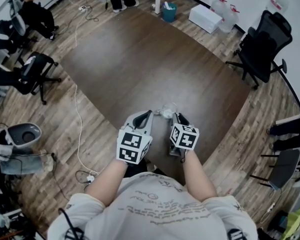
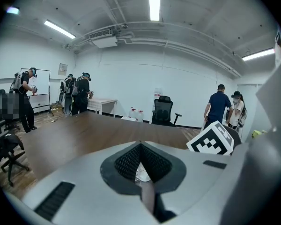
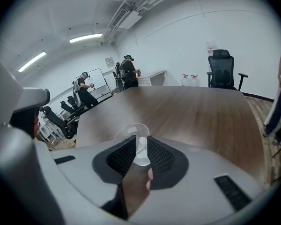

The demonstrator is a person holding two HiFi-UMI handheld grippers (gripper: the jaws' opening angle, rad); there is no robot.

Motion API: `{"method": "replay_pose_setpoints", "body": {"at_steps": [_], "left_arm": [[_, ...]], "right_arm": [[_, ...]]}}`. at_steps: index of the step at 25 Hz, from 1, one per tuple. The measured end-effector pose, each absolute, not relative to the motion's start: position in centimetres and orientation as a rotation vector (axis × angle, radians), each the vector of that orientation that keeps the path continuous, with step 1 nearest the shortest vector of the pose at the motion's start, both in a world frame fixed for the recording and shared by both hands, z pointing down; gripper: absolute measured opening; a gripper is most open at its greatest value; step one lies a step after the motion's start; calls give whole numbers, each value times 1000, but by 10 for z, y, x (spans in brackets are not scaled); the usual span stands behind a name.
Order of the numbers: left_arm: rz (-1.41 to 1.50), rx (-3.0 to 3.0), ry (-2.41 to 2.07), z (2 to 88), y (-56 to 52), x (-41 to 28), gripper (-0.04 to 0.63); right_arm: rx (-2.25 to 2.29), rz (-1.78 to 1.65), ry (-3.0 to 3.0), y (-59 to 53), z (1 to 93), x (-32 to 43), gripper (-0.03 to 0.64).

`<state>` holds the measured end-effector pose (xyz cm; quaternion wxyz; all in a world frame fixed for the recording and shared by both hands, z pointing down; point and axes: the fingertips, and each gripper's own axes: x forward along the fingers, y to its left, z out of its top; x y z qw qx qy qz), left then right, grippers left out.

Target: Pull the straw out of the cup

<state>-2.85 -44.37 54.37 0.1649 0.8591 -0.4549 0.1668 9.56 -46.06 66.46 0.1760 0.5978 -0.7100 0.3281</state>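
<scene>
Ahead of the left gripper (image 1: 151,114) and right gripper (image 1: 175,116) the table (image 1: 140,59) runs open to its far edge. Only the cup (image 1: 167,109) with its straw (image 3: 141,146) blocks the gap between their tips; an office chair (image 1: 262,44) stands well beyond, far right.

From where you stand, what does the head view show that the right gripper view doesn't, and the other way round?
Only the head view shows the person's forearms, the square-marker cubes on the grippers, and a teal bin on the floor.

Only the right gripper view shows the white straw pinched between the jaws of the right hand-held gripper; from above the straw is too small to make out. It also shows the ceiling lights.

Both show the clear cup, the brown table and a black office chair.
</scene>
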Motion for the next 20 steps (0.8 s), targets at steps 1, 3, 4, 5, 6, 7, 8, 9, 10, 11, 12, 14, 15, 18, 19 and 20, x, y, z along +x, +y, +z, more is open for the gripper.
{"method": "replay_pose_setpoints", "body": {"at_steps": [1, 3, 4, 5, 6, 7, 8, 9, 10, 11, 12, 14, 15, 18, 19, 20], "left_arm": [[479, 2447, -1292, 545, -444, -28, 0], [485, 2446, -1287, 547, -443, -27, 0], [484, 2447, -1286, 547, -443, -26, 0], [482, 2449, -1286, 547, -444, -26, 0], [482, 2451, -1287, 547, -444, -27, 0], [482, 2452, -1288, 547, -444, -27, 0], [482, 2452, -1287, 546, -443, -28, 0], [480, 2452, -1286, 545, -443, -28, 0], [478, 2453, -1286, 544, -443, -28, 0], [475, 2456, -1287, 543, -443, -29, 0], [472, 2461, -1289, 543, -443, -29, 0], [468, 2473, -1285, 542, -444, -30, 0], [468, 2477, -1280, 541, -444, -29, 0], [462, 2495, -1264, 537, -445, -27, 0], [459, 2501, -1258, 536, -445, -26, 0], [455, 2508, -1252, 534, -445, -25, 0]], "right_arm": [[1693, 931, -2008, -461, 666, 96, 83], [1696, 931, -2006, -462, 667, 98, 63], [1697, 932, -2007, -462, 667, 99, 63], [1697, 933, -2009, -462, 666, 100, 61], [1696, 934, -2012, -463, 666, 99, 60], [1694, 934, -2016, -462, 665, 99, 60], [1692, 932, -2021, -462, 664, 97, 58], [1690, 928, -2028, -461, 662, 96, 58], [1690, 921, -2037, -461, 660, 95, 58], [1692, 912, -2045, -460, 657, 94, 58], [1695, 904, -2052, -460, 653, 93, 57], [1705, 888, -2056, -458, 646, 91, 57], [1708, 880, -2057, -458, 643, 90, 57], [1708, 855, -2073, -455, 632, 87, 55], [1707, 855, -2083, -454, 627, 86, 55], [1708, 864, -2097, -452, 622, 85, 55]]}}
